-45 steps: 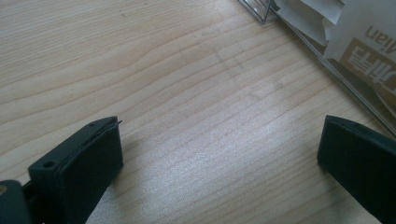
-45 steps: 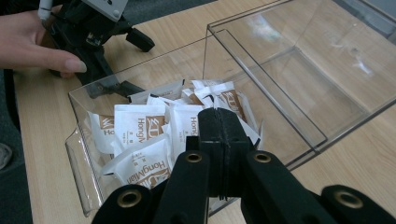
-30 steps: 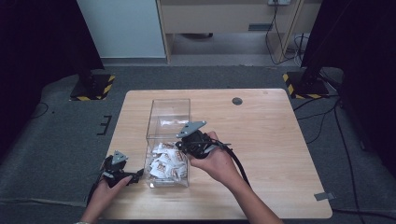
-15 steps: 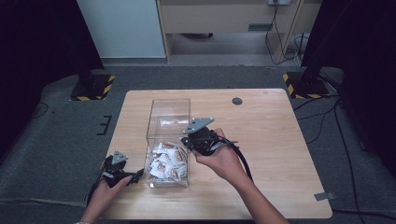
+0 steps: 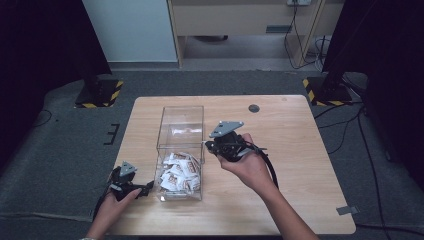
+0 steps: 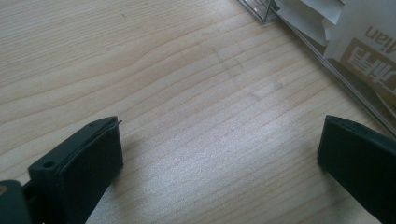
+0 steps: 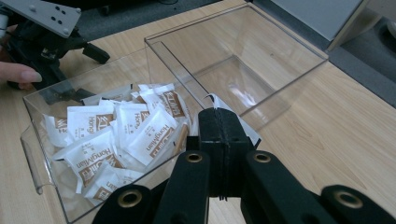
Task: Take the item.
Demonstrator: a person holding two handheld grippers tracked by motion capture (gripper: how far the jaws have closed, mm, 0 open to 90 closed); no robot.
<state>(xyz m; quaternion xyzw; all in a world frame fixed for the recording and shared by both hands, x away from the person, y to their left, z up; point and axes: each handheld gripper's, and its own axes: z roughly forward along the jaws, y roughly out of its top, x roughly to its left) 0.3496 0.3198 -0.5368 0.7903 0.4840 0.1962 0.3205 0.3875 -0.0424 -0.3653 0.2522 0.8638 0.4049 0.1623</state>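
Observation:
A clear plastic box with two compartments stands on the wooden table. Its near compartment holds several white and brown sachets, and its far compartment is bare. My right gripper hovers just right of the box, by its divider. In the right gripper view its jaws are shut on a white sachet whose edge peeks out behind them. My left gripper rests on the table left of the box's near corner. Its jaws are wide open over bare wood.
A small dark round disc lies near the table's far edge. The table's right half is bare wood. Black stands with yellow-striped bases sit on the floor beyond the table's far corners.
My right gripper has lifted and moved right, from over the box's near compartment to just outside its right wall. The left gripper has stayed put.

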